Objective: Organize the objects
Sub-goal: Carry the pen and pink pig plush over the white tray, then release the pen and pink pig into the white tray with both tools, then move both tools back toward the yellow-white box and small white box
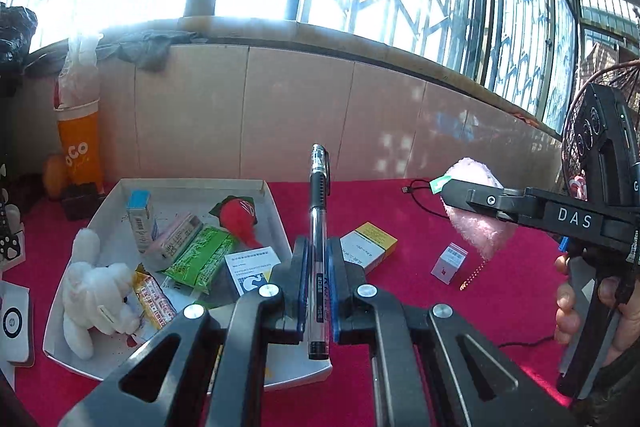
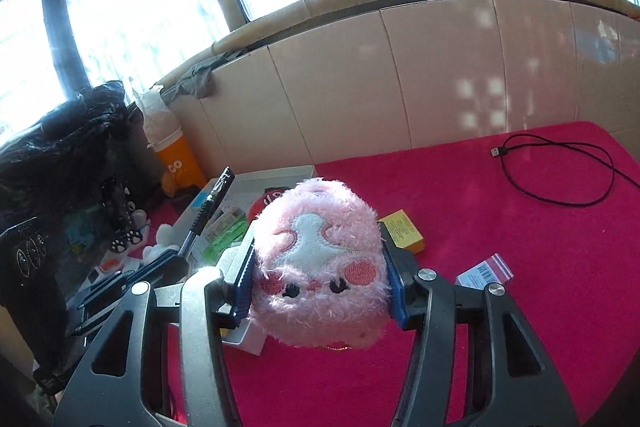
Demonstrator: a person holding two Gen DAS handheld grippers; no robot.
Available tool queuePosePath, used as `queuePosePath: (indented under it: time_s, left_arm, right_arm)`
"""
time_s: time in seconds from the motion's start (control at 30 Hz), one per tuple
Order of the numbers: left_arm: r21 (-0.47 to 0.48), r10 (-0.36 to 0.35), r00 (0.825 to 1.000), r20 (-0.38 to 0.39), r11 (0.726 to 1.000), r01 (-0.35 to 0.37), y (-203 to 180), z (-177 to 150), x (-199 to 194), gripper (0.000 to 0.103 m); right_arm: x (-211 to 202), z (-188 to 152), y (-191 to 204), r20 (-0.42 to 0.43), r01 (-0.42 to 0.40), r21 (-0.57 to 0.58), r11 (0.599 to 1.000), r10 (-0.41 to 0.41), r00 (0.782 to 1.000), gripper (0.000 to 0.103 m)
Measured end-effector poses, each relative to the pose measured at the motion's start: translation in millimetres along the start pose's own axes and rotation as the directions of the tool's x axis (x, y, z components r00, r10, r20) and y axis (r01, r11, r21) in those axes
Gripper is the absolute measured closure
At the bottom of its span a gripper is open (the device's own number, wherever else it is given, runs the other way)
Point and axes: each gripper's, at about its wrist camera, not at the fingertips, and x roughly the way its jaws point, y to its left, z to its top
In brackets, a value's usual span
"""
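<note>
Left wrist: "DAS" on right gripper (image 1: 444, 193).

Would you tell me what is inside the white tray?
The white tray holds a white plush, red toy, green packet and small boxes; the left gripper hides its near corner.

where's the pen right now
The pen is clamped upright in the left gripper, centre of the left wrist view, held above the white tray's right edge.

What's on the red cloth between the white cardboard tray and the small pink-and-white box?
A yellow-and-white carton lies there, seen in the left wrist view.
</note>
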Motion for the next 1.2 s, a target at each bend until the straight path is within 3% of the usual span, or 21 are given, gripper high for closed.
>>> queuePosePath:
  time_s: [0.2,0.5,0.7,0.8,0.83,0.87,0.9,0.93,1.03,1.2]
  left_arm:
    - [-0.052,0.105,0.994,0.036,0.993,-0.103,46,7,-11,0.096]
    - [-0.159,0.232,0.972,0.038,0.962,-0.224,116,2,-23,0.096]
    - [-0.183,0.242,0.970,0.002,0.954,-0.238,140,1,-8,0.096]
    - [-0.193,0.267,0.963,-0.018,0.944,-0.266,143,4,2,0.094]
    - [-0.213,0.285,0.958,-0.020,0.935,-0.283,146,3,1,0.079]
    - [-0.232,0.305,0.952,-0.016,0.925,-0.301,149,1,0,0.030]
    - [-0.246,0.344,0.939,-0.018,0.909,-0.338,151,-1,-2,0.010]
    - [-0.258,0.379,0.925,-0.014,0.893,-0.369,155,-4,-6,0.000]
    - [-0.308,0.365,0.931,-0.013,0.884,-0.351,167,-9,-13,0.000]
    - [-0.316,0.367,0.930,-0.003,0.882,-0.349,165,-9,-16,0.000]
  right_arm:
    - [38,5,41,-0.088,-0.076,-0.066,0.995,0.070,0.994,0.050]
    - [88,9,93,-0.157,-0.112,-0.151,0.982,0.088,0.984,0.050]
    - [125,8,115,-0.211,-0.128,-0.136,0.982,0.097,0.973,0.050]
    - [144,9,129,-0.233,-0.140,-0.144,0.980,0.104,0.967,0.040]
    - [147,7,132,-0.231,-0.126,-0.162,0.979,0.086,0.969,0.025]
    - [148,5,132,-0.221,-0.107,-0.171,0.979,0.067,0.973,0.018]
    - [146,2,130,-0.213,-0.098,-0.169,0.981,0.061,0.975,0.012]
    - [143,1,125,-0.205,-0.112,-0.148,0.983,0.080,0.975,0.008]
    - [131,0,110,-0.175,-0.082,-0.123,0.989,0.060,0.983,0.001]
    - [111,7,90,-0.127,-0.066,-0.064,0.996,0.058,0.990,0.001]
